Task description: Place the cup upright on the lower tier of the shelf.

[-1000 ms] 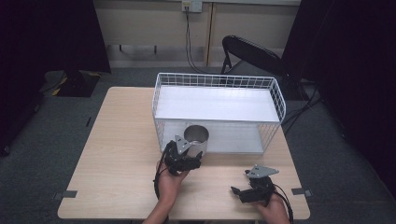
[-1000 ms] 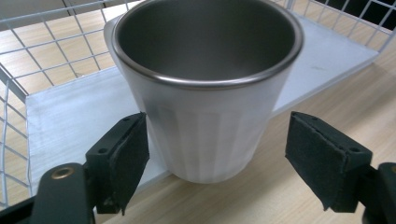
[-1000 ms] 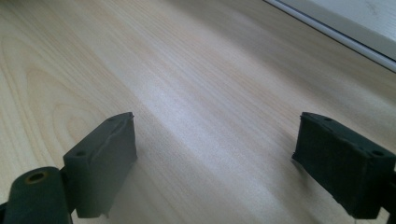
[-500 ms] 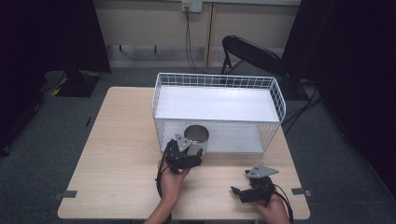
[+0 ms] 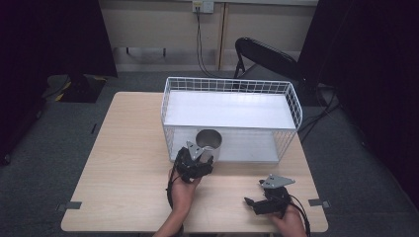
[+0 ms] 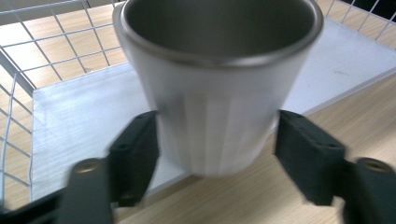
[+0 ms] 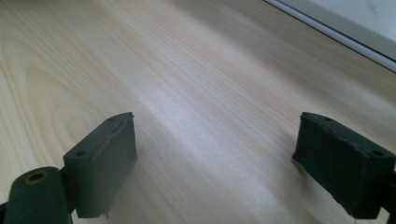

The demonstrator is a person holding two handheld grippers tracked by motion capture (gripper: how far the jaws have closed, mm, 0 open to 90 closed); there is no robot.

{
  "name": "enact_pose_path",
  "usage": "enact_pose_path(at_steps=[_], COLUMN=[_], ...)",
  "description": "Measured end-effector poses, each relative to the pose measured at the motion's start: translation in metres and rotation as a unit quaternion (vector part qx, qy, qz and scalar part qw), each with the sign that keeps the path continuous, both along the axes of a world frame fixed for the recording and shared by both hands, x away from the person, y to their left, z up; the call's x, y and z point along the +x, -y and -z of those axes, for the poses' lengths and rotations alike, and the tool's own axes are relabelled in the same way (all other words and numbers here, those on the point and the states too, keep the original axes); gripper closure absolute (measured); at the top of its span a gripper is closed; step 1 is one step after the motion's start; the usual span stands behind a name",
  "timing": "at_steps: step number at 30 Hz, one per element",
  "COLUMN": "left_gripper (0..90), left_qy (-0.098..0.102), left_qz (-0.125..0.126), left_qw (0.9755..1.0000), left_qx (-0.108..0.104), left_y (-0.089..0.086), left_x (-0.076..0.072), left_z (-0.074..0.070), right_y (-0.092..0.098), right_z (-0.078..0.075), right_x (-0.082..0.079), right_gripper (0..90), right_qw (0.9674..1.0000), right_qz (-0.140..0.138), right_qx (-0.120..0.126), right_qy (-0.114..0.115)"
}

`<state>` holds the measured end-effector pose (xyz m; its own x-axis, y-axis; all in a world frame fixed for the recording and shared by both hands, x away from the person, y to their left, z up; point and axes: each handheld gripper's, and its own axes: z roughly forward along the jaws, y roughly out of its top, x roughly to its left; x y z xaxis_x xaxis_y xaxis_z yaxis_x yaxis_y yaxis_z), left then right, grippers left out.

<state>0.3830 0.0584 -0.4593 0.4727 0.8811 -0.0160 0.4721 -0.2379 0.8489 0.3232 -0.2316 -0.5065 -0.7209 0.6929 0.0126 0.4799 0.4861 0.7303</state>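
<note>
A metal cup stands upright at the front edge of the white floor board inside the wire basket. My left gripper reaches in from the table side with its jaws on either side of the cup's lower wall. The jaws have just been closing, and both pads now touch the cup. My right gripper rests low over the bare wood at the front right, open, with nothing between its fingers.
The white wire basket takes up the back middle of the wooden table, with a white panel across its top. A black chair stands behind the table. The basket's white board edge lies ahead of my right gripper.
None in the high view; both hands stay where they were.
</note>
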Motion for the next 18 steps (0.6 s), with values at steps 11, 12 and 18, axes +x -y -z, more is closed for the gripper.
enact_pose_path(at_steps=[11,12,18], left_gripper=[39.7,40.5,46.2], left_qy=[-0.003,-0.007,-0.011], left_qz=[-0.008,-0.007,-0.008], left_qw=[1.0000,1.0000,0.9999], left_qx=[-0.003,0.003,0.006], left_y=[0.002,0.002,0.003], left_x=[0.007,0.008,0.012], left_z=[0.001,0.001,0.002], right_y=[0.000,0.000,0.000], right_z=[0.000,0.000,0.000], right_x=[0.000,0.000,0.000], right_gripper=[11.6,11.7,11.6], right_qw=[1.0000,1.0000,1.0000], right_qz=[0.000,0.000,0.000], right_qx=[0.000,0.000,0.000], right_qy=[0.000,0.000,0.000])
